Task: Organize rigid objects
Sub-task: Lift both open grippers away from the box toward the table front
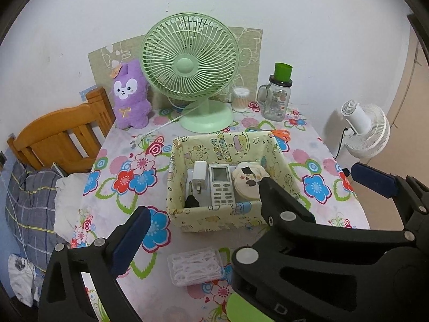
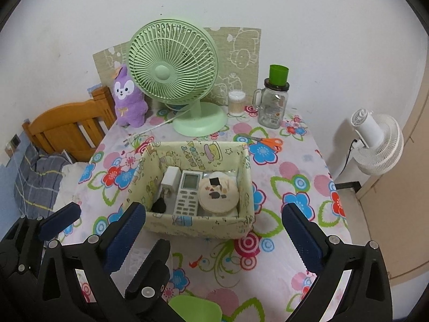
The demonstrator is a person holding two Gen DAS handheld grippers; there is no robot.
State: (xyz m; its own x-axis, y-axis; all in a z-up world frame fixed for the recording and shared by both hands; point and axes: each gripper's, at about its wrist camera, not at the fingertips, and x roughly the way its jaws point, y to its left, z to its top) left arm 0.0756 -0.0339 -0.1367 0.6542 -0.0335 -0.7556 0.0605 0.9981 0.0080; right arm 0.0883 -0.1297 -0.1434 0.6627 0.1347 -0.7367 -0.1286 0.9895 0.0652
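Both tongs, left [image 1: 206,230] and right [image 2: 214,230], gape empty near the box [image 2: 198,225]. The floss case [image 1: 195,265] lies on the bench [image 2: 281,241] just near of it: light, stiff, slick plastic; pinch its long sides.

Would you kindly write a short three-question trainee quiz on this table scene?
1. True or false: the remote control lies inside the yellow box.
2. What lies right of the remote in the box? A) round tin B) cup
3. Fill in: the orange-handled ____ lie behind the box.

Key: 1 true; 2 A; 3 scissors.
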